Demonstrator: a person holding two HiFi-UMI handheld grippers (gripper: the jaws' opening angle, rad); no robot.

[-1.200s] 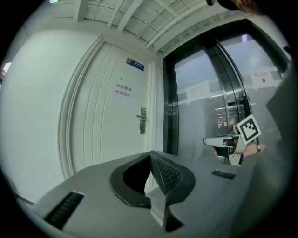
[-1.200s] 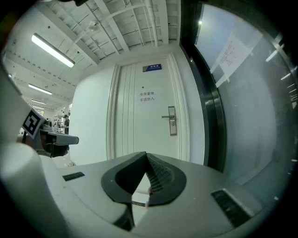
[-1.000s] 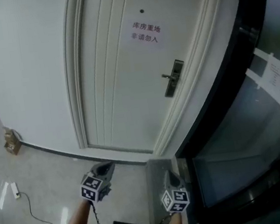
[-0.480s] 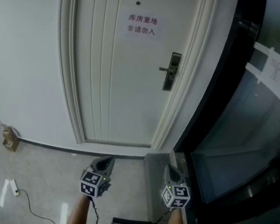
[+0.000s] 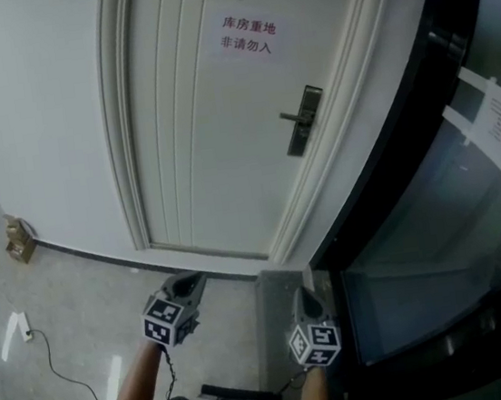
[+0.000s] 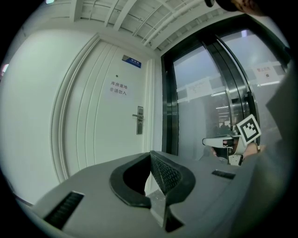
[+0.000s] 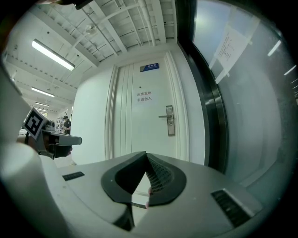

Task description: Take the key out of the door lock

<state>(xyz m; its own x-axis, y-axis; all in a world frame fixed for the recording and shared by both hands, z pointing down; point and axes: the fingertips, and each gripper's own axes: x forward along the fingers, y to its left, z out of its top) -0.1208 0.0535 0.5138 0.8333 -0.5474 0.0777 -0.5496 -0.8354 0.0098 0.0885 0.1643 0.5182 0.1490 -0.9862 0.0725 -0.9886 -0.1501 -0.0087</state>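
L tongs [image 5: 187, 285] & R tongs [image 5: 306, 297] are held low, each pressed together, nothing gripped. The door lock [image 5: 302, 121] is seen on the white door [image 5: 208, 154], well apart from both. The key is too small to be made out.

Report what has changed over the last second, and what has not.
The door and its lock plate have slid slightly up in the head view. The camera shifted, and nothing else visibly moved. Nothing was taken hold of or let go. The left gripper and right gripper stay low, shut and empty, well short of the lock plate.
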